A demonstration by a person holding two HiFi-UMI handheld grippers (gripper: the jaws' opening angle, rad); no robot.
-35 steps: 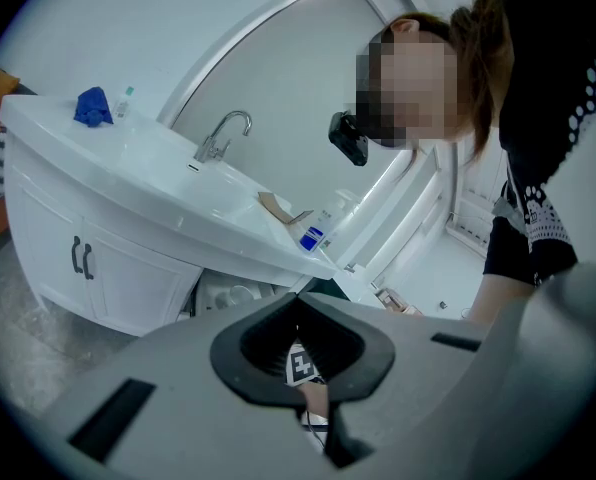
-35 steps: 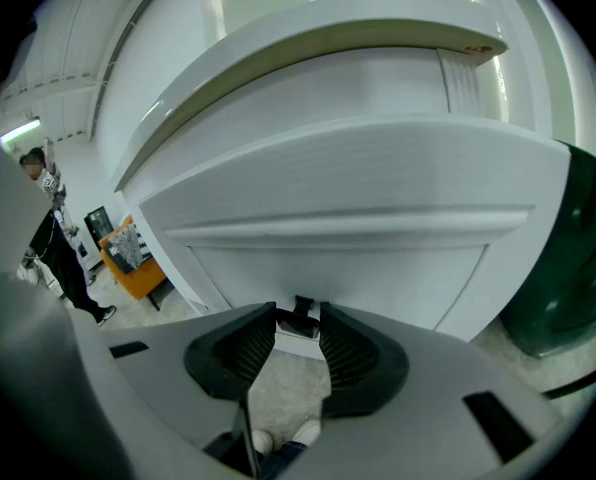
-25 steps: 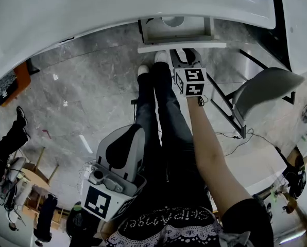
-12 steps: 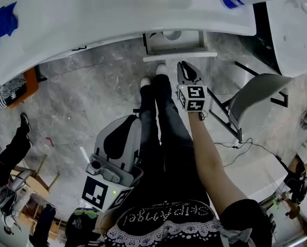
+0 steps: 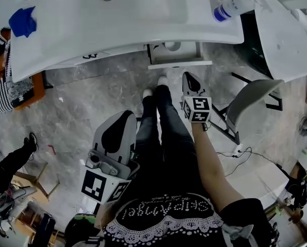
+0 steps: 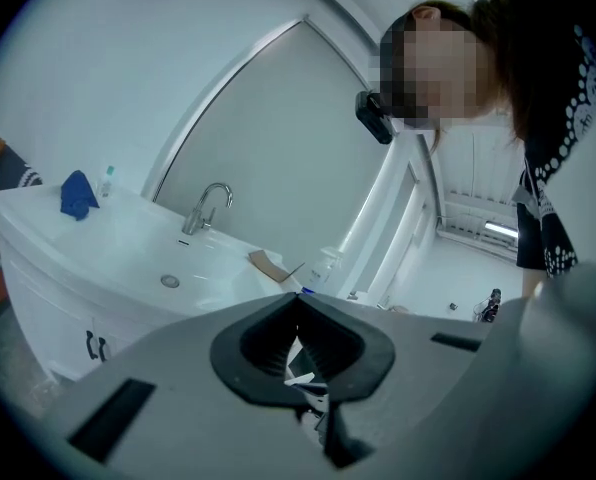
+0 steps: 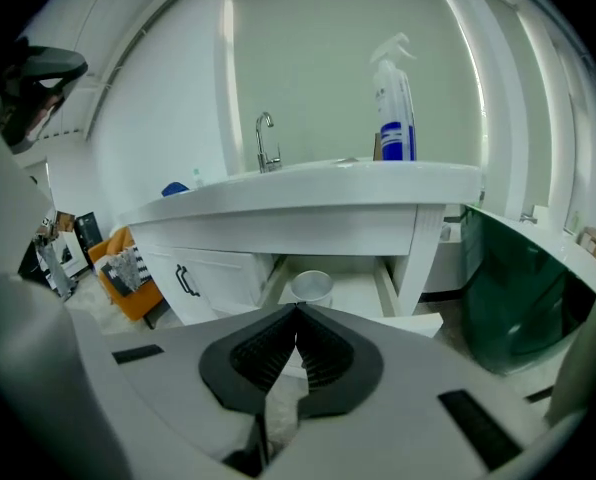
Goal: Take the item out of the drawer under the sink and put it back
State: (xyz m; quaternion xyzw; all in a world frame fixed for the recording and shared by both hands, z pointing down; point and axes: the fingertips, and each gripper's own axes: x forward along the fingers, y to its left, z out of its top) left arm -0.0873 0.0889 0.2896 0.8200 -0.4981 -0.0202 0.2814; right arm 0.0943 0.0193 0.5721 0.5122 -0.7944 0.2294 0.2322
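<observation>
A person is standing in front of a white sink (image 5: 143, 14), holding a gripper in each hand. Below the basin the drawer (image 5: 180, 64) is standing pulled out. The item, a small white round bowl (image 7: 311, 286), is sitting upright inside it, towards the back and a little left of the middle. Nothing is touching the bowl.

The right gripper (image 5: 187, 76) is hanging out in front of the drawer, clear of its front panel and above the grey marbled floor (image 5: 86, 102), pointing towards the drawer and slanting downward. Its jaws have just been closing and are now meeting at the tips, with nothing caught between them; through the gap behind the tips only the drawer and the floor are showing.

The left gripper (image 5: 126, 113) is hanging lower, close by the person's left leg and well apart from the drawer. Its jaws are also lying together at the tips and are carrying nothing.

On the sink surface a blue cloth (image 5: 23, 22) is lying at the far left corner, and a white spray bottle (image 5: 233, 6) with a blue label is standing at the right end. A chrome faucet (image 7: 266, 138) is rising behind the basin. Left of the drawer a cabinet door with a black handle (image 7: 186, 280) is sitting closed. A grey chair (image 5: 251, 99) is standing to the person's right.
</observation>
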